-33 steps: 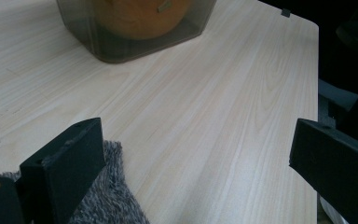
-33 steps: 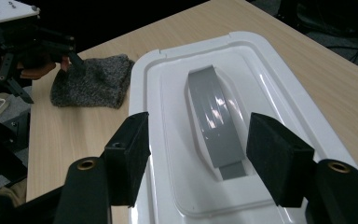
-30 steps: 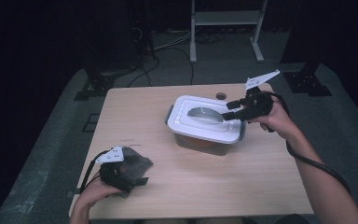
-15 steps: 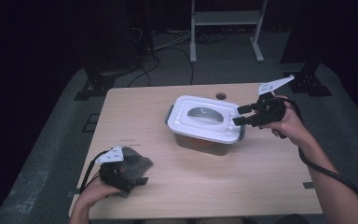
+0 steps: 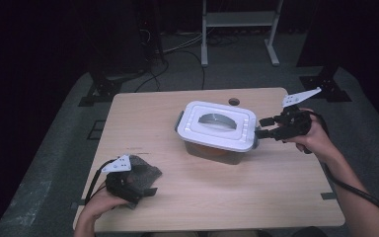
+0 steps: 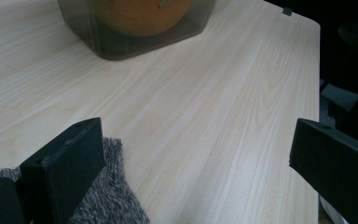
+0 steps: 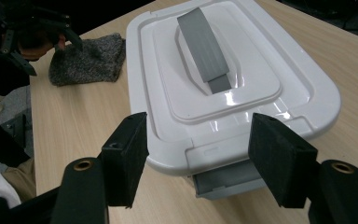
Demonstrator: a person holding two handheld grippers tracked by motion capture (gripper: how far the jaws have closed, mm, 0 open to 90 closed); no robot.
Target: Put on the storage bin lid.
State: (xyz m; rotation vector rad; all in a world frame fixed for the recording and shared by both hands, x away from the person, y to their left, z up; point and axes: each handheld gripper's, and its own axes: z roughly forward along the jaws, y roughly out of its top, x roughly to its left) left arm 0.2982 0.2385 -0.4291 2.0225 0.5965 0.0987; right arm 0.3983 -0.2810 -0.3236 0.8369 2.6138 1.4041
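A rectangular clear plastic storage box with a white lid [image 5: 218, 131] and a grey fold-down handle [image 7: 204, 44] was seen near the middle of the pale wooden table [image 5: 187, 197], directly ahead of the right gripper [image 5: 265, 127]. In the right gripper view the grey latch [image 7: 223, 181] at the box's short end was found just beyond and between the two black jaws, which stood wide apart with nothing held; the pads were judged not to be touching the lid. The long axis of the box ran away from this gripper, in line with its reach, so the end latch was taken as the likely target. The right hand was clearly the nearer one.

The left gripper [image 5: 145, 185] was kept well apart from the box, at the near left corner of the table, its jaws spread wide and empty, with a grey fuzzy cloth [image 6: 103, 207] lying beside and partly beneath one jaw. An orange object [image 6: 137, 16] was made out through the box's clear wall.

Against the earlier frames, the right gripper had been drawn back from over the lid, out past the box's end and lowered to latch level; the left gripper and cloth were unchanged.
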